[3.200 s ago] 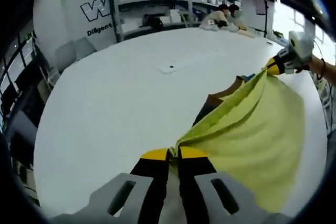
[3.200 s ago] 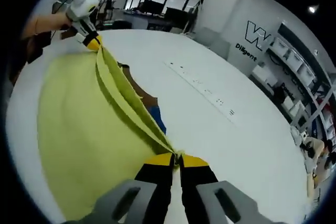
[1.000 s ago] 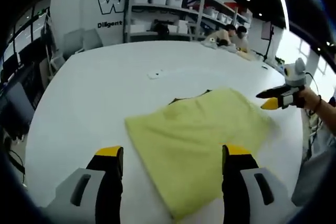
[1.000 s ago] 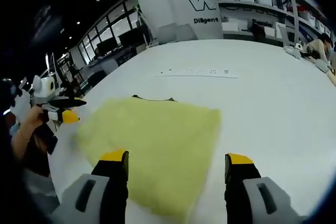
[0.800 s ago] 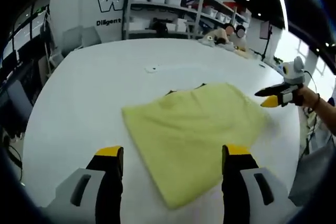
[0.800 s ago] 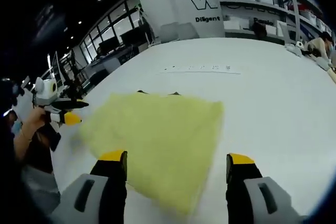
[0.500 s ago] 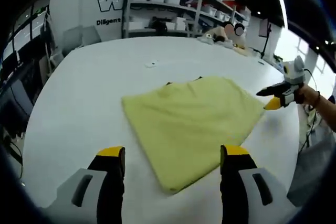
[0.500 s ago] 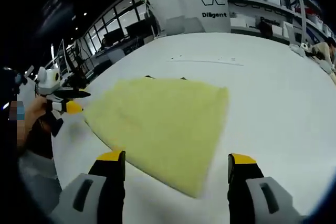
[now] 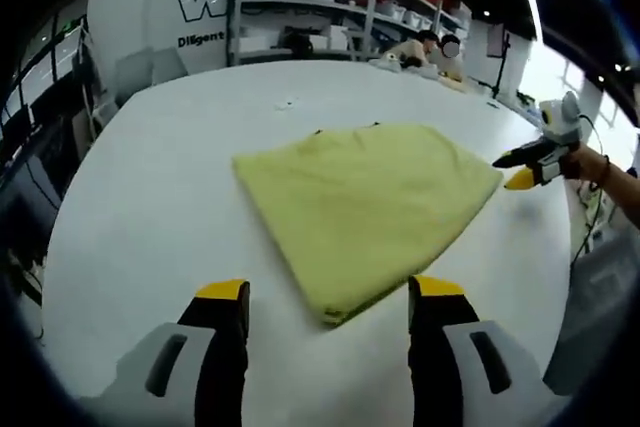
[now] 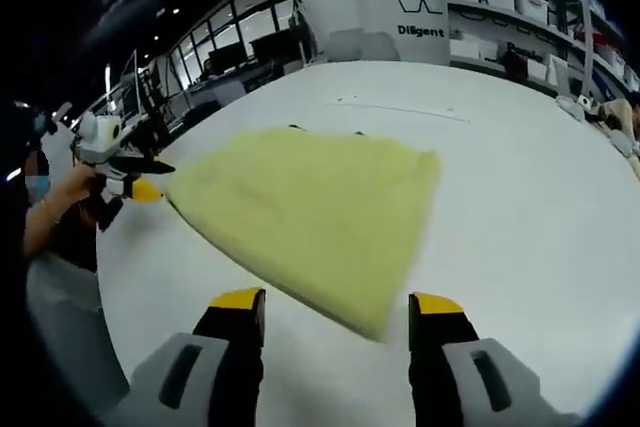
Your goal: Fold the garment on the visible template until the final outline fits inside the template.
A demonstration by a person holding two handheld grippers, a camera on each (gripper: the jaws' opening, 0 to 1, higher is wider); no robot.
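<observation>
Left gripper view: left hand-held gripper (image 9: 325, 292) at bottom centre, jaws wide apart, holding nothing, above the white worktop (image 9: 140, 197).
Garment: yellow garment (image 9: 365, 197) lies folded flat on the worktop at frame centre, roughly four-sided, nearest corner just ahead of the gap between the jaws, not touching them.
Template: thin dark sliver (image 9: 345, 129) peeks out at the garment's far edge; too little shows to say more.
Other gripper: right hand-held gripper (image 9: 520, 177) at right of frame, yellow tip just beside the garment's right corner, held by a hand (image 9: 585, 160).
Background: shelving with bins (image 9: 300, 7) at upper centre, people seated at the worktop's far edge.
Right gripper view: right hand-held gripper (image 10: 337, 307) at bottom centre, jaws apart and empty; garment (image 10: 310, 212) at centre, nearest corner just ahead of the jaws.
Left gripper seen from there: at left of frame (image 10: 145, 187), tip just beside the garment's left corner; cannot tell contact.
</observation>
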